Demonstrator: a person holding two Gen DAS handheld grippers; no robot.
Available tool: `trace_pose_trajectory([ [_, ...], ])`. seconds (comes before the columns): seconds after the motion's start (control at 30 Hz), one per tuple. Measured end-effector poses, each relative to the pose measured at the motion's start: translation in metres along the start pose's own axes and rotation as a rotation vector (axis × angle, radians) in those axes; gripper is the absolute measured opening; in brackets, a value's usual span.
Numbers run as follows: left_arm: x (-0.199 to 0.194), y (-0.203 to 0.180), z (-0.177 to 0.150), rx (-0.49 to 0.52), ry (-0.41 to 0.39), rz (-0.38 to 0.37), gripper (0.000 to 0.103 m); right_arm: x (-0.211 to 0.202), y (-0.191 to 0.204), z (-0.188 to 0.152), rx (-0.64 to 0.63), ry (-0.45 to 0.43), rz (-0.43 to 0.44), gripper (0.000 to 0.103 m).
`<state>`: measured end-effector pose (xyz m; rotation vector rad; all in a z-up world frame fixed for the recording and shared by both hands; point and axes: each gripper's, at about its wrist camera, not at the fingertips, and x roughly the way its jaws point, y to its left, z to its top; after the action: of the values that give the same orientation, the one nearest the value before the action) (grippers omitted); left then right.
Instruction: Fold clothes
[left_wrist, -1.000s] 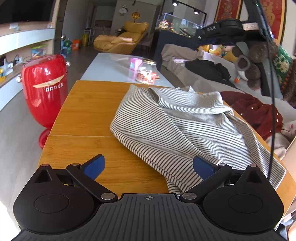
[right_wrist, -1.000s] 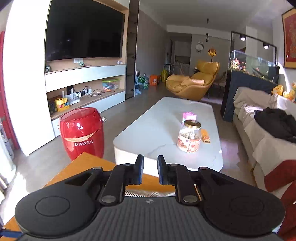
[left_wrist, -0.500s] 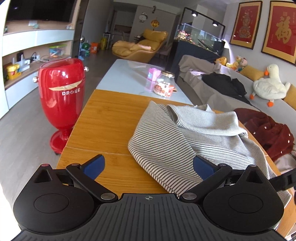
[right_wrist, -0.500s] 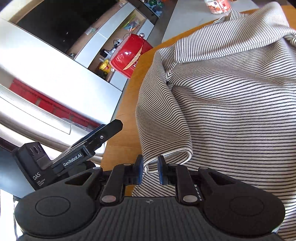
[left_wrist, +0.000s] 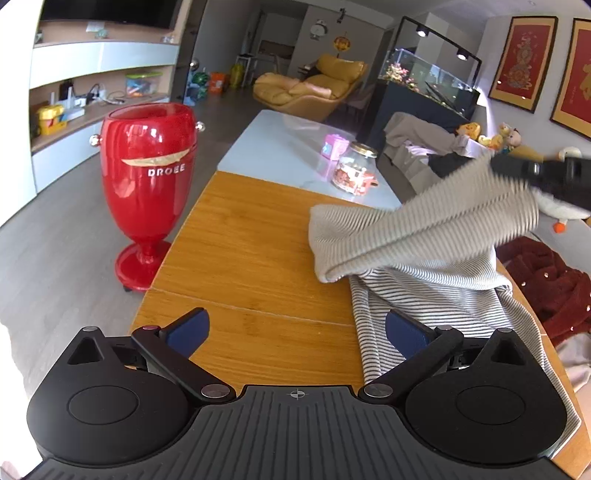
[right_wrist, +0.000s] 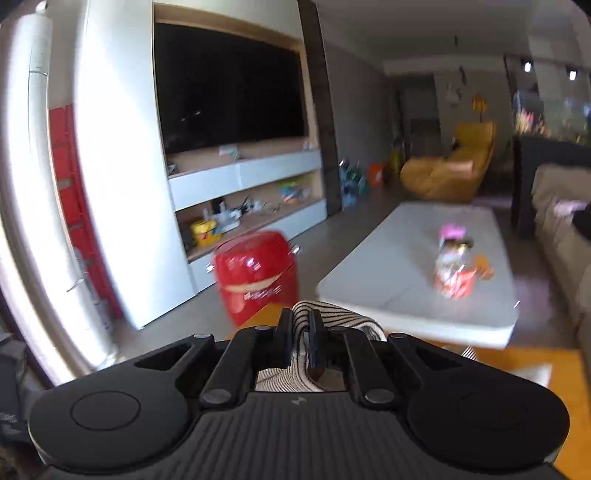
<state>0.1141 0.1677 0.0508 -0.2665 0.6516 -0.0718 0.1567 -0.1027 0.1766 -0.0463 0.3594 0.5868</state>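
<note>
Your right gripper (right_wrist: 299, 341) has gone from nosing at the hem of the striped garment (left_wrist: 424, 291) half a second ago to clenching a fold of it between its fingers (right_wrist: 285, 332), and the cloth now bunches up just ahead of the fingertips. That means the fold is under way: one edge is lifted off the wooden table (left_wrist: 251, 236), while the rest lies draped beyond your left gripper (left_wrist: 297, 332), its near edge running just beside the right-hand finger.

Your left gripper's fingers (left_wrist: 188, 326) stand wide apart and grasp nothing, as they did a second ago.

Only the right wrist view shows the pinch itself. Only the left wrist view shows the lifted cloth stretched up and away, towards what is probably the right gripper's body, though it is blurred there. It also shows the red bin (left_wrist: 147, 173) well off to the left.
</note>
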Motion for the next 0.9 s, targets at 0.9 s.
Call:
trace_pose_trajectory([
  [0.9,0.167,-0.144,0.016,0.388,0.055,-0.224,0.103,0.010,-0.212,-0.122,0.420,0.123,-0.326,0.028],
])
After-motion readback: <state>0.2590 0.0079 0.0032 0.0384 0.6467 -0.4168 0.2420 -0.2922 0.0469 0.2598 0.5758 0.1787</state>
